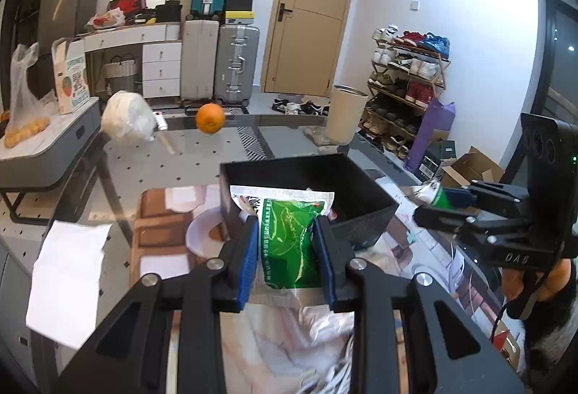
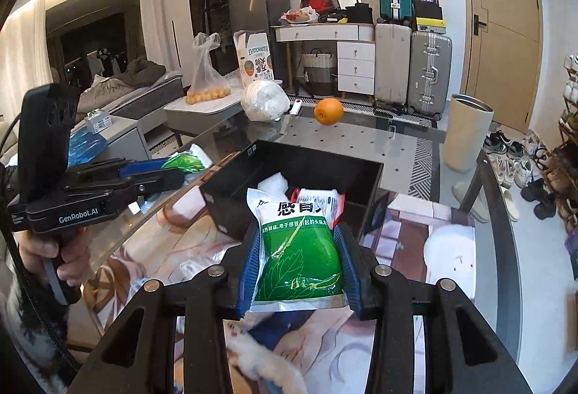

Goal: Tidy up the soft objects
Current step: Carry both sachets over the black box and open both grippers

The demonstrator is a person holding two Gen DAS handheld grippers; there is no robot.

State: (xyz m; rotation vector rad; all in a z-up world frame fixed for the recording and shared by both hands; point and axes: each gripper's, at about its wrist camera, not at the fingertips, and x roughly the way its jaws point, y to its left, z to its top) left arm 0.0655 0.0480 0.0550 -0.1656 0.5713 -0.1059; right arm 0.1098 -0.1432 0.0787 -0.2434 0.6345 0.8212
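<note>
My left gripper (image 1: 287, 231) is shut on a green and white soft packet (image 1: 289, 231), held just in front of the black bin (image 1: 365, 209). My right gripper (image 2: 298, 238) is shut on another green and white packet (image 2: 300, 249), held at the near edge of the same black bin (image 2: 224, 209). Inside the bin lie a white soft item (image 2: 272, 184) and a red and white packet (image 2: 319, 200). The right gripper shows in the left wrist view (image 1: 439, 202) beside the bin. The left gripper shows in the right wrist view (image 2: 173, 171) left of the bin.
The bin stands on a glass table (image 2: 361, 141). An orange (image 2: 328, 111) and a white wrapped bundle (image 2: 265, 101) sit at its far side. A beige cylinder bin (image 2: 466, 133), suitcases (image 2: 430, 72) and a shoe rack (image 1: 404, 86) stand beyond.
</note>
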